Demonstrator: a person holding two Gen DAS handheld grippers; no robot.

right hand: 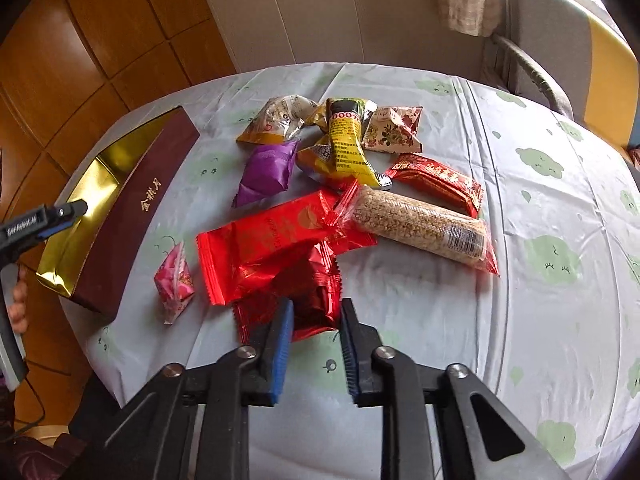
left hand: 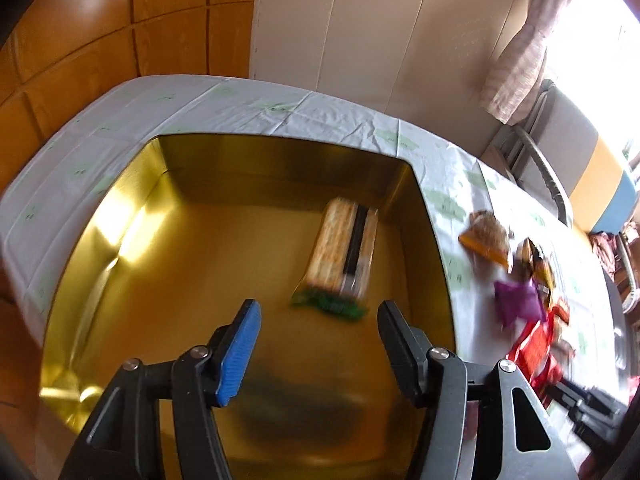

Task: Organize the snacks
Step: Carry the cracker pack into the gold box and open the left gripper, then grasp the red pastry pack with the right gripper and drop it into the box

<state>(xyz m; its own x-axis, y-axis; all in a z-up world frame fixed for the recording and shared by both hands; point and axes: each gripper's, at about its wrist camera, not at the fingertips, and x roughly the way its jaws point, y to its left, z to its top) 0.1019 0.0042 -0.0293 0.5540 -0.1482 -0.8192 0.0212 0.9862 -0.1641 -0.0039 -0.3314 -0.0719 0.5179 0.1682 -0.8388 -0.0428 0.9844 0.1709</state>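
The left gripper [left hand: 318,320] is hovering wide open over the box [left hand: 280,152], one bar [left hand: 344,252] lying just ahead. The right gripper [right hand: 316,320], jaws narrowly parted and empty, is nosing at the red packet [right hand: 316,300]; its crinkly foil risks slipping, or dragging neighbouring snacks [right hand: 340,152].

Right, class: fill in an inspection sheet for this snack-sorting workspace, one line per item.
Surface: table under a pale cloth with green prints.
Job's things: gold-lined box holds one cracker pack; snack pile lies loose beside it.
Clutter: nothing seen.
Grippers: left gripper open above the box; right gripper open, over a red packet.
Cables: dark cord off the table's left edge.
Surroundings: wood panelling, curtain, chair.
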